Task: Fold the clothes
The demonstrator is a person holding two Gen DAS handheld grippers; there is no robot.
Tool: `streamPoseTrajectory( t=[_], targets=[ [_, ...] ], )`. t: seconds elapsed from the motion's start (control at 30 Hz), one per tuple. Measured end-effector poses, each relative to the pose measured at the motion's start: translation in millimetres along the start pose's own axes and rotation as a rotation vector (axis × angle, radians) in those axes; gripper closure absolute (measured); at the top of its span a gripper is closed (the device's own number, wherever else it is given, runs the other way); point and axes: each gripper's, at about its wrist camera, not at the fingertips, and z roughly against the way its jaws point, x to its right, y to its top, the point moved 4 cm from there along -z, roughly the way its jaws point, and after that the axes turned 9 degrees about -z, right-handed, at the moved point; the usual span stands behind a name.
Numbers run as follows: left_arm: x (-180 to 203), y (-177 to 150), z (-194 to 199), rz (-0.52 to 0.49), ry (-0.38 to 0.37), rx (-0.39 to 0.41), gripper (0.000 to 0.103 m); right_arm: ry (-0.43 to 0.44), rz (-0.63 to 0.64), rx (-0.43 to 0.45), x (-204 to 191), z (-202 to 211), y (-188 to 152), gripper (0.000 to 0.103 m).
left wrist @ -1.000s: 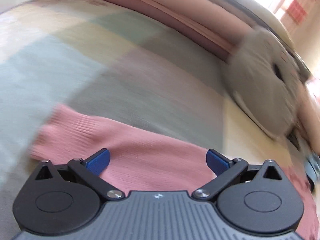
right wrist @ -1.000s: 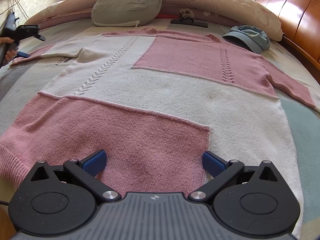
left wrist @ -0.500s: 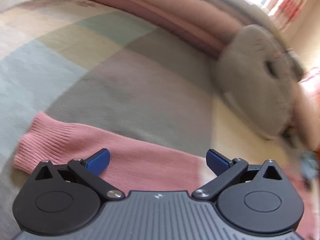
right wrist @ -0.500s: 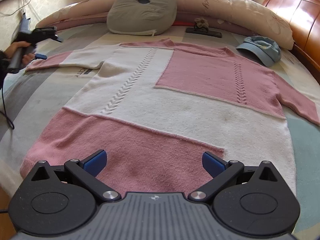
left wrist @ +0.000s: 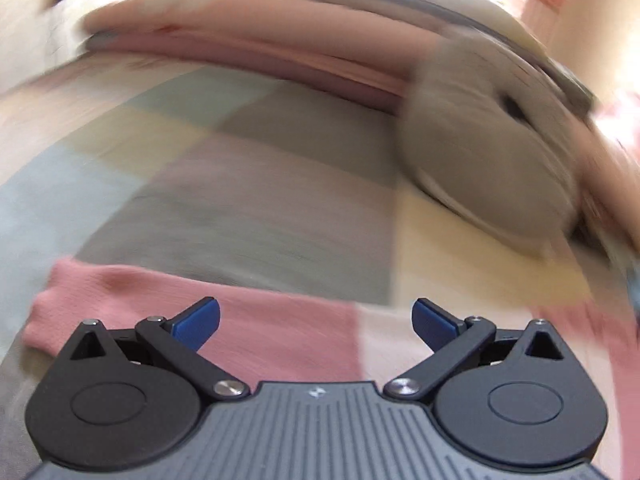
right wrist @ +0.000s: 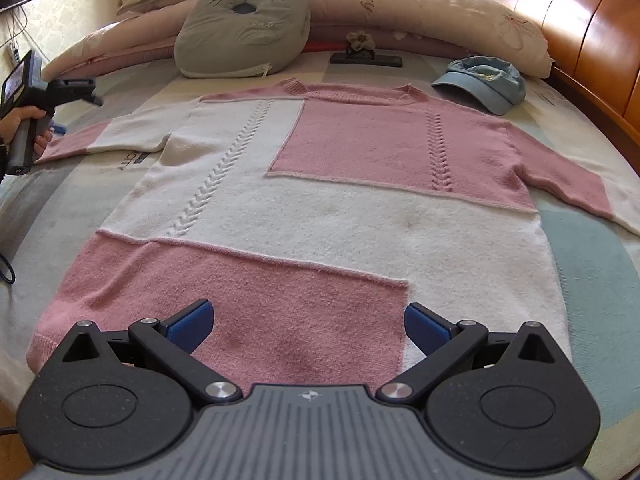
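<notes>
A pink and white knit sweater (right wrist: 320, 208) lies flat on the bed, neck toward the pillows, both sleeves spread out. My right gripper (right wrist: 309, 326) is open just above the pink hem, nothing between its fingers. In the right wrist view the left gripper (right wrist: 60, 88) is held in a hand at the far left, over the end of the left sleeve. The left wrist view is blurred: my left gripper (left wrist: 316, 320) is open above that pink sleeve (left wrist: 160, 300), whose cuff lies to the left.
A grey cushion (right wrist: 244, 28) and long pillows (right wrist: 420, 8) line the head of the bed. A blue cap (right wrist: 484, 80) lies by the right shoulder, and a dark flat object (right wrist: 366, 58) behind the collar. A wooden headboard (right wrist: 580, 32) stands at right. The patchwork bedspread (left wrist: 240, 184) surrounds the sweater.
My right gripper has drawn back and risen, so more of the sweater shows. The left gripper has swung along the sleeve toward the white part, still open.
</notes>
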Motion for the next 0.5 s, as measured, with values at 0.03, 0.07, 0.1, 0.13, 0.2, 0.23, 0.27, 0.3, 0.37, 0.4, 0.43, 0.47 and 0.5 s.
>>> streamPoseTrajectory(
  t=[0.03, 0.07, 0.1, 0.13, 0.2, 0.23, 0.27, 0.3, 0.37, 0.4, 0.43, 0.47, 0.5],
  targets=[
    [10.2, -2.3, -0.3, -0.052, 0.006, -0.005, 0.001, 0.003, 0.001, -0.006, -1.3, -1.4, -1.0, 0.0],
    [20.3, -4.6, -0.8, -0.103, 0.011, -0.011, 0.001, 0.008, -0.001, -0.012, -2.6, -2.4, -2.5, 0.0],
    [26.9, -6.5, -4.7, -0.127, 0.01, -0.014, 0.001, 0.013, -0.002, -0.018, -4.0, -3.4, -4.1, 0.0],
    [33.6, -8.4, -8.6, -0.15, 0.009, -0.017, 0.001, 0.019, -0.004, -0.023, -5.2, -3.9, -5.4, 0.0],
    [43.2, -12.4, -20.1, -0.137, -0.006, -0.055, 0.001, 0.017, -0.006, -0.015, -5.6, -0.5, -6.5, 0.0],
    [47.0, -15.1, -25.8, -0.154, 0.02, -0.058, 0.001, 0.012, -0.009, -0.009, -4.8, 1.5, -6.6, 0.0],
    [50.8, -17.8, -31.4, -0.171, 0.046, -0.061, 0.001, 0.004, -0.015, -0.006, -2.8, 2.8, -6.2, 0.0],
    [54.9, -17.1, -33.1, -0.196, 0.07, -0.05, 0.0, -0.003, -0.02, -0.003, -0.8, 4.1, -5.9, 0.0],
    [57.9, -12.7, -36.4, -0.191, 0.1, -0.048, 0.0, -0.017, -0.032, 0.003, 3.1, 6.7, -5.2, 0.0],
    [55.1, -7.6, -39.0, -0.149, 0.109, -0.062, 0.0, -0.024, -0.038, 0.006, 5.1, 8.0, -4.8, 0.0],
    [52.4, -2.6, -41.5, -0.107, 0.118, -0.077, 0.0, -0.031, -0.043, 0.01, 7.0, 9.3, -4.5, 0.0],
    [51.0, 0.8, -39.9, -0.079, 0.126, -0.091, 0.001, -0.038, -0.049, 0.013, 9.0, 10.7, -4.1, 0.0],
    [49.6, 4.2, -38.1, -0.052, 0.134, -0.105, 0.002, -0.045, -0.055, 0.016, 10.9, 12.0, -3.8, 0.0]
  ],
)
